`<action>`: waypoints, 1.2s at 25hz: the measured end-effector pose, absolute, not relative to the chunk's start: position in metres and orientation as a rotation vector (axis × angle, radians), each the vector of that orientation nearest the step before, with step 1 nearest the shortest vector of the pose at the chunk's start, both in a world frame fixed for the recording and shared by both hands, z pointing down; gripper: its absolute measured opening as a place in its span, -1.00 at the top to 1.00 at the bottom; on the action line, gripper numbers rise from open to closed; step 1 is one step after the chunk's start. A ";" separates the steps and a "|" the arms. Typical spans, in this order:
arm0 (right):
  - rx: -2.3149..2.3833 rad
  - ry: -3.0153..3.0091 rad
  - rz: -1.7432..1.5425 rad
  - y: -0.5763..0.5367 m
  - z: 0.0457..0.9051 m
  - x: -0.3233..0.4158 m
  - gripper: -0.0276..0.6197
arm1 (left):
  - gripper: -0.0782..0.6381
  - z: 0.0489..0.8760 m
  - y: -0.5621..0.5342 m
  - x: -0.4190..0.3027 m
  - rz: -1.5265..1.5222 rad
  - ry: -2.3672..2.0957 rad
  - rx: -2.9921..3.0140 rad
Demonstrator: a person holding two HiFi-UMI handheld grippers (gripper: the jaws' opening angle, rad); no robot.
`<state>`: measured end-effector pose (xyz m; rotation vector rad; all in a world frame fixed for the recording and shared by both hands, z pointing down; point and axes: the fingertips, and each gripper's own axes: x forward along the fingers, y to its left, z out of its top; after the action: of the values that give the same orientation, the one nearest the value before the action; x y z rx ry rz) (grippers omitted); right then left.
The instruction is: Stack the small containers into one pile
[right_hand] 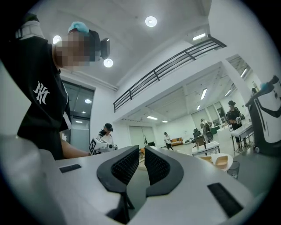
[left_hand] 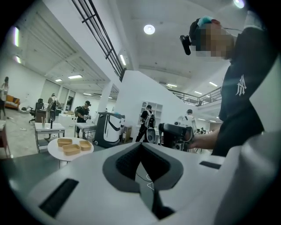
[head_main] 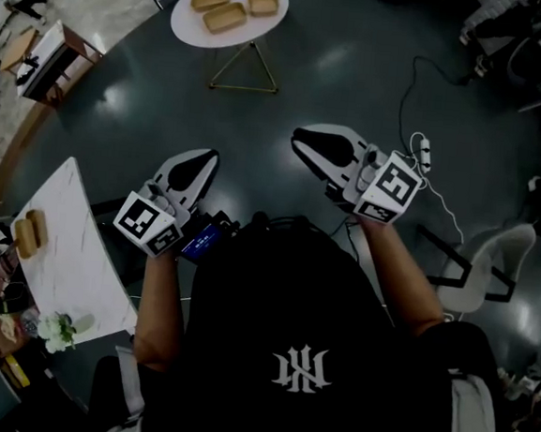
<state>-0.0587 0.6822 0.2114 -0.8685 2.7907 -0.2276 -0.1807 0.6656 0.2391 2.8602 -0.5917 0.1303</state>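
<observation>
Dark glossy floor [head_main: 358,77] is filling most of the head view, and I'm looking down across it at a round white table [head_main: 185,26] standing well ahead of me. Three small containers [head_main: 225,16] are sitting on it side by side, each flat on the tabletop, none nested in another. So I'm judging the stacking as not begun: no pile exists, and all three need gathering into one.

I'm holding the left gripper [head_main: 200,162] and the right gripper [head_main: 307,146] up in front of my chest, well apart from that table and over bare floor. The left one's jaws are pressed together with nothing between them. The right one's are showing only a thin slit, also empty.

A marble-topped table [head_main: 79,250] is lying off to my left with two tan items [head_main: 30,233] on it; I can't tell whether they're part of the job.

What's left, as I'm reading it, is everything: walking up, opening a gripper, lifting one container into another, then adding the third.
</observation>
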 end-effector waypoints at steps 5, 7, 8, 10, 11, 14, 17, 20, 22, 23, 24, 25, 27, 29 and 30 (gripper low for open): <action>-0.857 2.783 -0.241 0.700 0.216 -0.031 0.77 | 0.77 0.241 0.677 -0.164 0.189 -0.631 2.864; -0.833 2.785 -0.256 0.704 0.223 -0.025 0.78 | 0.77 0.243 0.678 -0.157 0.184 -0.639 2.854; -0.823 2.781 -0.274 0.705 0.227 -0.022 0.77 | 0.77 0.244 0.680 -0.154 0.173 -0.642 2.845; -0.807 2.769 -0.318 0.708 0.235 -0.015 0.77 | 0.77 0.246 0.683 -0.146 0.159 -0.649 2.825; -0.797 2.763 -0.340 0.710 0.238 -0.012 0.77 | 0.77 0.248 0.685 -0.143 0.162 -0.653 2.816; -0.757 2.754 -0.407 0.711 0.245 -0.006 0.78 | 0.77 0.253 0.686 -0.136 0.182 -0.663 2.796; -0.747 2.754 -0.438 0.703 0.249 0.000 0.77 | 0.77 0.257 0.677 -0.130 0.176 -0.669 2.779; -0.737 2.747 -0.447 0.688 0.250 0.011 0.78 | 0.77 0.258 0.661 -0.120 0.126 -0.665 2.772; -0.747 2.751 -0.448 0.676 0.250 0.019 0.78 | 0.77 0.259 0.648 -0.113 0.102 -0.660 2.769; -0.751 2.751 -0.448 0.669 0.250 0.021 0.78 | 0.77 0.261 0.639 -0.111 0.105 -0.659 2.767; -0.753 2.750 -0.448 0.662 0.249 0.024 0.77 | 0.77 0.262 0.630 -0.108 0.116 -0.656 2.766; -0.752 2.751 -0.449 0.654 0.249 0.025 0.78 | 0.77 0.263 0.621 -0.106 0.127 -0.650 2.767; -0.749 2.760 -0.457 0.637 0.249 0.030 0.77 | 0.77 0.264 0.605 -0.099 0.133 -0.633 2.771; -0.748 2.767 -0.467 0.620 0.247 0.034 0.78 | 0.77 0.263 0.587 -0.091 0.128 -0.619 2.777; -0.743 2.774 -0.468 0.610 0.246 0.035 0.78 | 0.77 0.262 0.577 -0.088 0.124 -0.613 2.780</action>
<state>0.0347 0.6103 0.2456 -0.7434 2.7737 -0.4681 -0.0880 0.5769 0.2618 2.7795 -0.6126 0.1241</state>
